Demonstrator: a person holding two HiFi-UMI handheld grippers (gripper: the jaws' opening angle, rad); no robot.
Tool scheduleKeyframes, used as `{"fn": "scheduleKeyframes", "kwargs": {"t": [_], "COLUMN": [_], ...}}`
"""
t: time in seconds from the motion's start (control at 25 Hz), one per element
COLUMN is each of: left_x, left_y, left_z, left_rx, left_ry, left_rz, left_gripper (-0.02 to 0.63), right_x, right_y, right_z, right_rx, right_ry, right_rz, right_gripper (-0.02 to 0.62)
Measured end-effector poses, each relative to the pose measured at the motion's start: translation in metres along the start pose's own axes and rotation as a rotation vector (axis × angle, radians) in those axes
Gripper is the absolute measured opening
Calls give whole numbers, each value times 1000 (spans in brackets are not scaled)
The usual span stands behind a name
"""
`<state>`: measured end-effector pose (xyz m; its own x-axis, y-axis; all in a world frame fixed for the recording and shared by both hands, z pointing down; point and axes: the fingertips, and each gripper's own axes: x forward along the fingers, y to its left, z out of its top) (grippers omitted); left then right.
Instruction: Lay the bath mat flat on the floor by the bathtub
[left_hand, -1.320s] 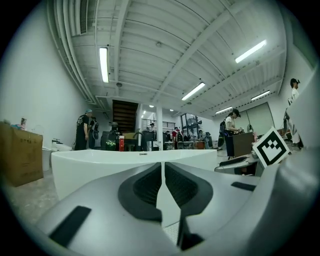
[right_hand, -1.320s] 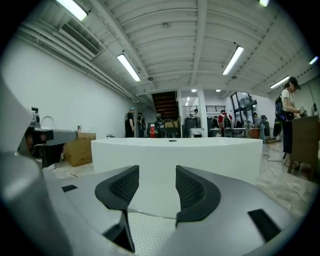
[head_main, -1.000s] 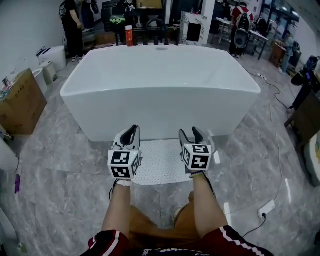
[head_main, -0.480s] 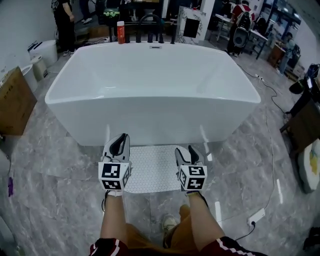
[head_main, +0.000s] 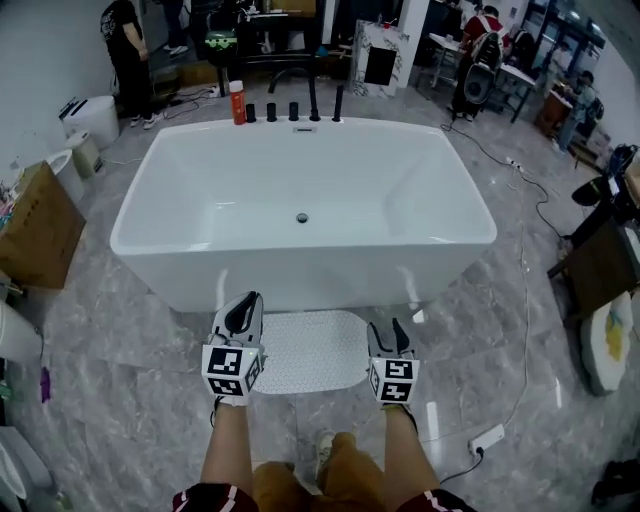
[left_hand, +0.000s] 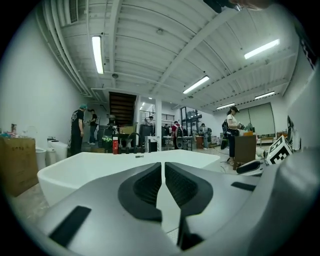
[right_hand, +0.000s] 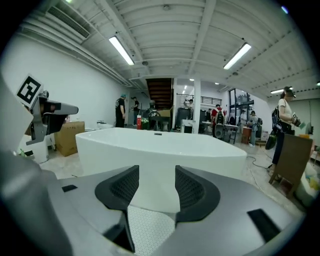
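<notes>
the bath mat (head_main: 310, 350) lies flat on the grey marbled floor (head_main: 140, 330), white and dotted with small holes. its far edge sits right at the foot of the bathtub (head_main: 300, 278), about midway along the tub's near side.

the left gripper (head_main: 247, 302) hangs over the mat's left edge. its jaws are pressed almost together, with only a thin slit between them and nothing caught there (the left gripper view shows just the tub's white wall through the slit). the right gripper (head_main: 388, 330) hangs over the mat's right edge with its jaws spread apart and empty. in the right gripper view the mat's dotted surface (right_hand: 150, 225) shows below and between the jaws, and the tub wall (right_hand: 160, 150) fills the gap ahead.

on the tub's far rim stand a red bottle (head_main: 237, 102) and a row of black taps (head_main: 293, 108). a cardboard box (head_main: 40, 225) stands on the floor off the tub's left end. a white power strip (head_main: 486, 438) lies on the floor towards the near right, well apart from the mat.
</notes>
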<state>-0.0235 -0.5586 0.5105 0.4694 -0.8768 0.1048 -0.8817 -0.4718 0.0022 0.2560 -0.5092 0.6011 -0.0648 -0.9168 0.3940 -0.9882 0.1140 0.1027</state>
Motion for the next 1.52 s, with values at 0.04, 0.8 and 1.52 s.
{"fn": "scheduleKeyframes", "kwargs": {"t": [0.04, 0.8, 1.52], "left_x": [-3, -63, -153], "left_y": [-1, -56, -39], "left_z": [12, 250, 351], "left_rx": [-12, -46, -81], "left_ry": [18, 114, -12], "left_rz": [2, -1, -36], "left_gripper": [31, 31, 31], "right_x": [-8, -132, -236], "right_y": [-4, -42, -27], "right_z": [19, 254, 321], "right_rx": [-5, 21, 47], "right_ry": [1, 58, -41], "right_rz": [5, 165, 83], "right_gripper": [247, 247, 247]}}
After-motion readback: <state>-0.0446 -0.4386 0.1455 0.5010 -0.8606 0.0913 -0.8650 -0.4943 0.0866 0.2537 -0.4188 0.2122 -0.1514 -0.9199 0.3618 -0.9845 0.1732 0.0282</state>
